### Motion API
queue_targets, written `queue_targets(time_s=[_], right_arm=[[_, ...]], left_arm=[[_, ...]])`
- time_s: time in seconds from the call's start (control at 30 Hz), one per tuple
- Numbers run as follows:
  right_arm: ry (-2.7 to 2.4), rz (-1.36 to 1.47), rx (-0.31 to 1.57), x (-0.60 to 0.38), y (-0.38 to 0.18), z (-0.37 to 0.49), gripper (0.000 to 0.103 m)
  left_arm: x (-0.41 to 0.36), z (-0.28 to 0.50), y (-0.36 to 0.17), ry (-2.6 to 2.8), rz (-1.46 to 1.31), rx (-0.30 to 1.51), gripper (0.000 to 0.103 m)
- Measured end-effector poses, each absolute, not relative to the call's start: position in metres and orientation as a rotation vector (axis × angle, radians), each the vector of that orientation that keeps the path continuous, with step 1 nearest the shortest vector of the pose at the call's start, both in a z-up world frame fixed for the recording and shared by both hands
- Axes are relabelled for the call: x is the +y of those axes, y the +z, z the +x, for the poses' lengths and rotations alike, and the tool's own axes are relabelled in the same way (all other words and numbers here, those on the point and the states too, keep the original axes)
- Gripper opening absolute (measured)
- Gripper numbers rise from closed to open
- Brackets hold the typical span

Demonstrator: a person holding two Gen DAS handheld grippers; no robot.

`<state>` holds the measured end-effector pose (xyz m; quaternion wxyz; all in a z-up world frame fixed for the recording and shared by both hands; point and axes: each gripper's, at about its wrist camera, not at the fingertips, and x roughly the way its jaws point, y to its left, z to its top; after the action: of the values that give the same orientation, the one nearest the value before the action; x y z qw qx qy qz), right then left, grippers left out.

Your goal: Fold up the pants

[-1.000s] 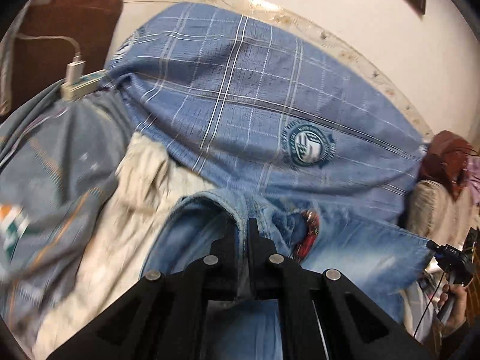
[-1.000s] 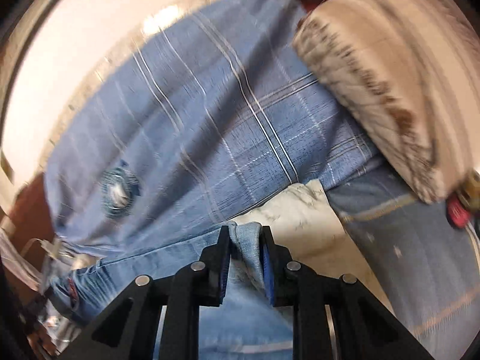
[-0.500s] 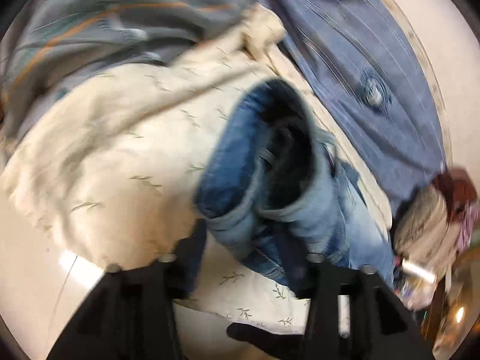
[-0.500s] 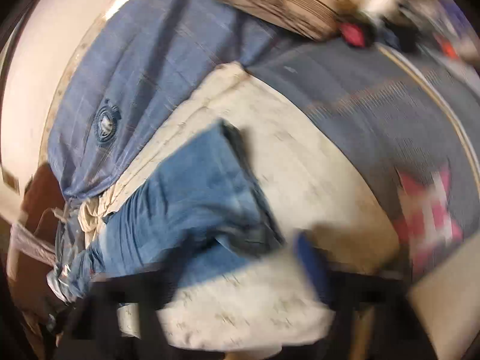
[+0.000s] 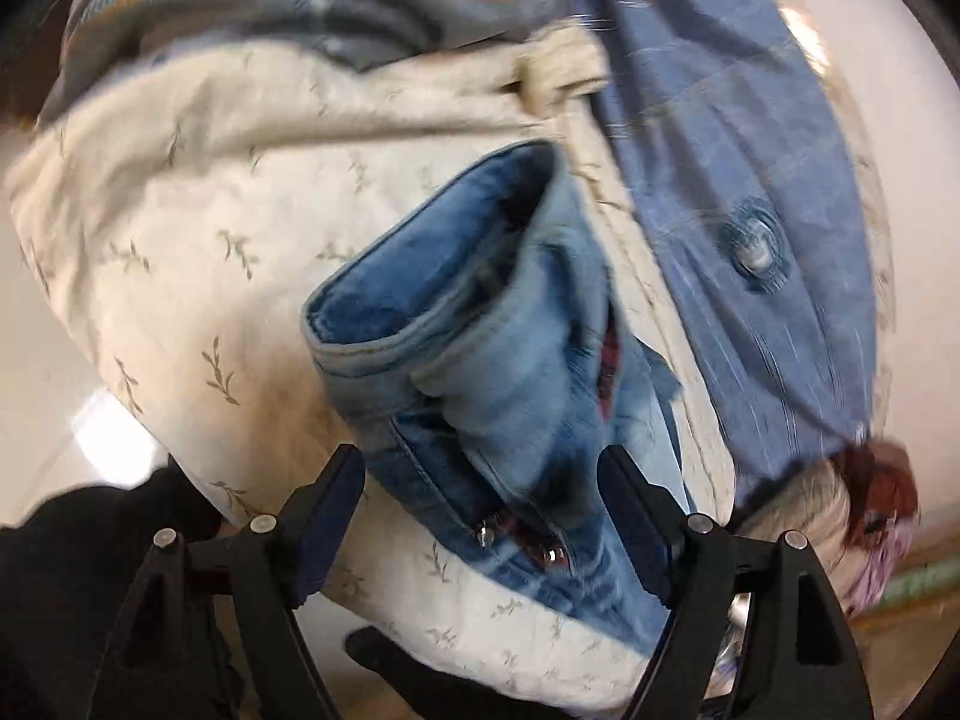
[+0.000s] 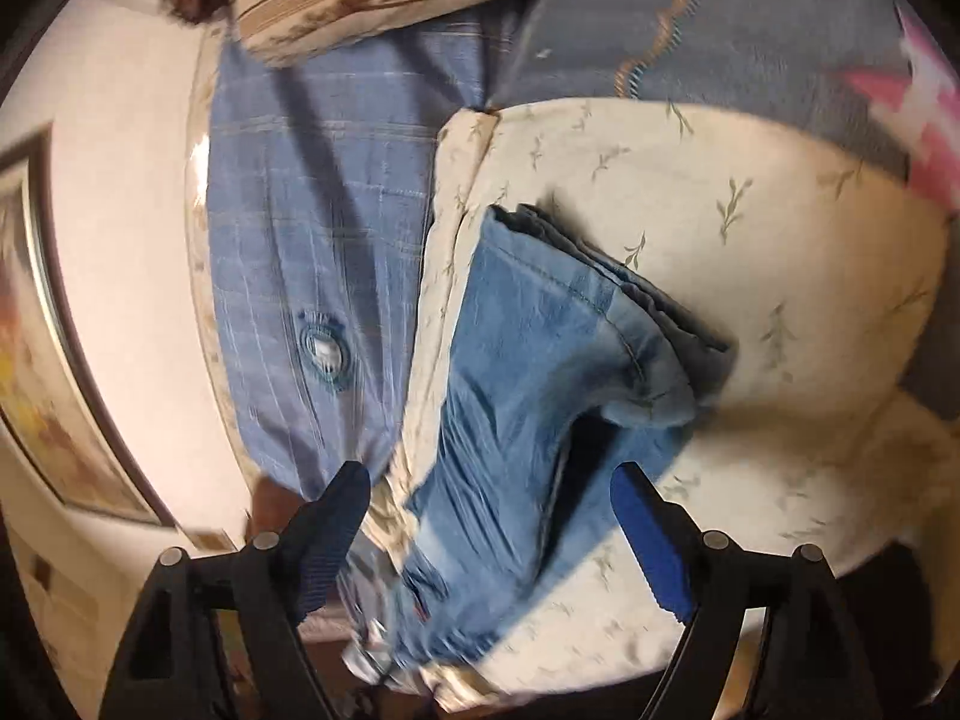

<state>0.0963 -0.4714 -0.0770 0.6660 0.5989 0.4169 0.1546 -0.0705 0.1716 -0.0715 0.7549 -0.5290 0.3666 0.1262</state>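
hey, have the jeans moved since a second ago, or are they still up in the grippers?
Yes. The jeans have dropped out of both grippers and down onto the cream leaf-print cloth, lying beside the blue plaid sheet.

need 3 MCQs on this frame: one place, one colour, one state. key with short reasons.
1. The jeans lie on:
A. cream leaf-print cloth
B. bare floor
C. a wooden chair

2. Colour of the right gripper pads:
A. red
B. blue
C. white

3. The left gripper is:
A. clamped on a waistband
B. pinching the cream cloth
C. apart, pads off the denim

Key: 1 A, cream leaf-print cloth shows around the jeans; 2 B, the pad face is blue; 3 C, the jaws are opening with denim between them, untouched.
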Motion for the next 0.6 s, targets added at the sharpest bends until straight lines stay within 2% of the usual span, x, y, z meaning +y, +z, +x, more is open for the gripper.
queue_targets(time_s=[0.03, 0.07, 0.1, 0.13, 0.17, 0.2, 0.23, 0.27, 0.37, 0.5, 0.6], right_arm=[[0.312, 1.41, 0.952, -0.47, -0.087, 0.099, 0.084], [0.283, 1.439, 0.943, -0.471, -0.092, 0.101, 0.084], [0.257, 1.434, 0.931, -0.473, -0.093, 0.1, 0.084], [0.225, 1.396, 0.922, -0.474, -0.091, 0.103, 0.083], [0.209, 1.363, 0.931, -0.474, -0.089, 0.106, 0.07], [0.191, 1.309, 0.959, -0.471, -0.086, 0.11, 0.042], [0.183, 1.247, 0.986, -0.468, -0.083, 0.113, 0.023], [0.184, 1.176, 1.008, -0.463, -0.077, 0.117, 0.013], [0.183, 0.971, 1.006, -0.45, -0.046, 0.129, 0.011], [0.223, 0.729, 0.881, -0.436, 0.028, 0.15, 0.01], [0.257, 0.643, 0.784, -0.43, 0.066, 0.153, 0.01]], left_arm=[[0.173, -0.067, -0.074, 0.279, -1.168, 0.804, 0.075], [0.174, -0.064, -0.075, 0.29, -1.167, 0.808, 0.057], [0.174, -0.061, -0.075, 0.295, -1.157, 0.817, 0.048], [0.175, -0.057, -0.075, 0.294, -1.152, 0.83, 0.029], [0.176, -0.055, -0.075, 0.307, -1.145, 0.849, 0.023], [0.177, -0.053, -0.075, 0.312, -1.14, 0.855, 0.018], [0.178, -0.052, -0.073, 0.315, -1.129, 0.854, 0.014], [0.18, -0.05, -0.068, 0.322, -1.111, 0.847, 0.013], [0.179, -0.04, -0.035, 0.313, -0.977, 0.806, 0.012], [0.164, -0.029, 0.028, 0.281, -0.727, 0.665, 0.012], [0.157, -0.035, 0.036, 0.268, -0.659, 0.621, 0.012]])
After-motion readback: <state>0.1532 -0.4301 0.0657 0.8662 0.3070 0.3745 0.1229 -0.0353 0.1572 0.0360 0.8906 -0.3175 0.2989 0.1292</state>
